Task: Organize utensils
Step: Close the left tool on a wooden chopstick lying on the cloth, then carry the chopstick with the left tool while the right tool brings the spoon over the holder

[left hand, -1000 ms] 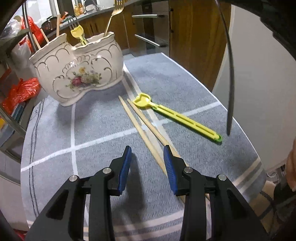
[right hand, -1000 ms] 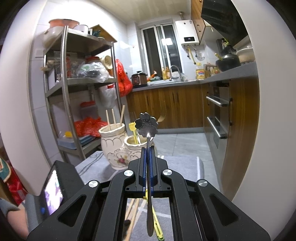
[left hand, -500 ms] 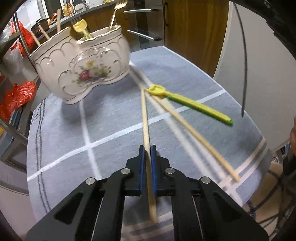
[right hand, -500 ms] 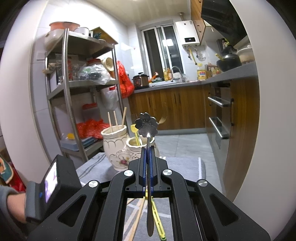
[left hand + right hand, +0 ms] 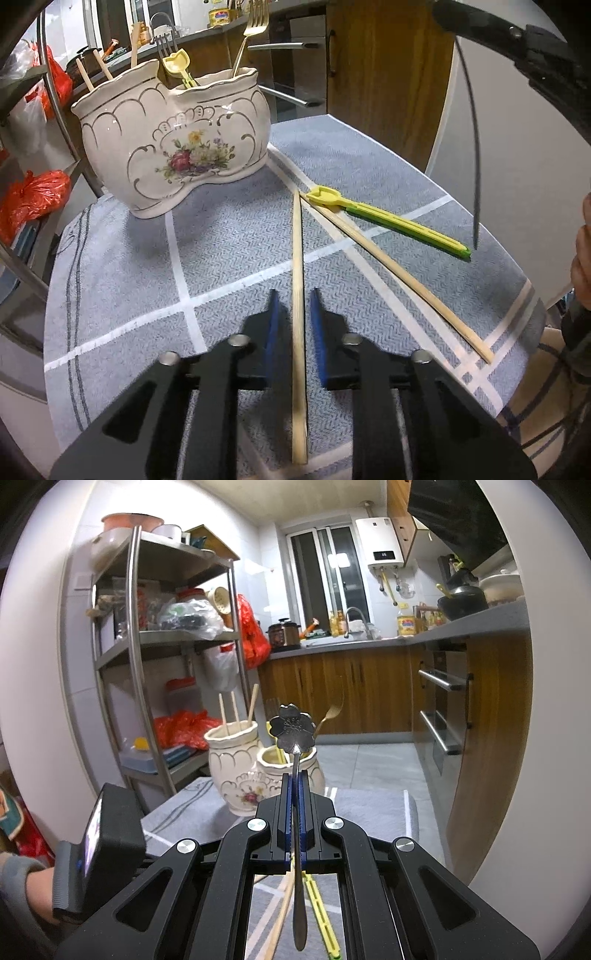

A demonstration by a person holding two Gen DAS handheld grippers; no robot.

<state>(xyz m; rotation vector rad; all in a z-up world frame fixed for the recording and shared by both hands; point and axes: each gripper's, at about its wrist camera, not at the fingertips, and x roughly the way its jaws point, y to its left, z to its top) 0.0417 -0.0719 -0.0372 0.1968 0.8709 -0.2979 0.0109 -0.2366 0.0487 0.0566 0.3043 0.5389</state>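
Left wrist view. Left claw [image 5: 293,319] stands released, blue pads [image 5: 272,325] apart either side of one wooden chopstick [image 5: 298,295]; half a second ago they were clamped on it. That chopstick runs lengthwise between the fingers, and whether either pad touches it is hard to say. Its near end lies below the claw, its far tip meets the second chopstick [image 5: 399,277] near the yellow-green utensil [image 5: 388,221] on the grey cloth-covered tabletop [image 5: 122,273]. Second chopstick angles off to the right, sharp now where it was smeared by motion before. White floral ceramic holder [image 5: 173,144] sits at the far left of the tabletop, larger and more upright in frame than earlier; wooden sticks in its left compartment, forks and a yellow piece in its right. A thin dark handle [image 5: 472,147] hangs down at right, its upper end cut off by the frame.

Right wrist view. Right claw [image 5: 295,801] clenched on the stem of a flower-headed spoon [image 5: 293,729], as in both earlier frames. The flower stands above the fingers, the handle drops below them. The holder [image 5: 240,771] is behind the spoon, partly hidden by it. Beneath the claw only slivers of a chopstick and the yellow-green utensil [image 5: 321,912] show. At lower left the left claw's body, with a small screen, is partly cropped.
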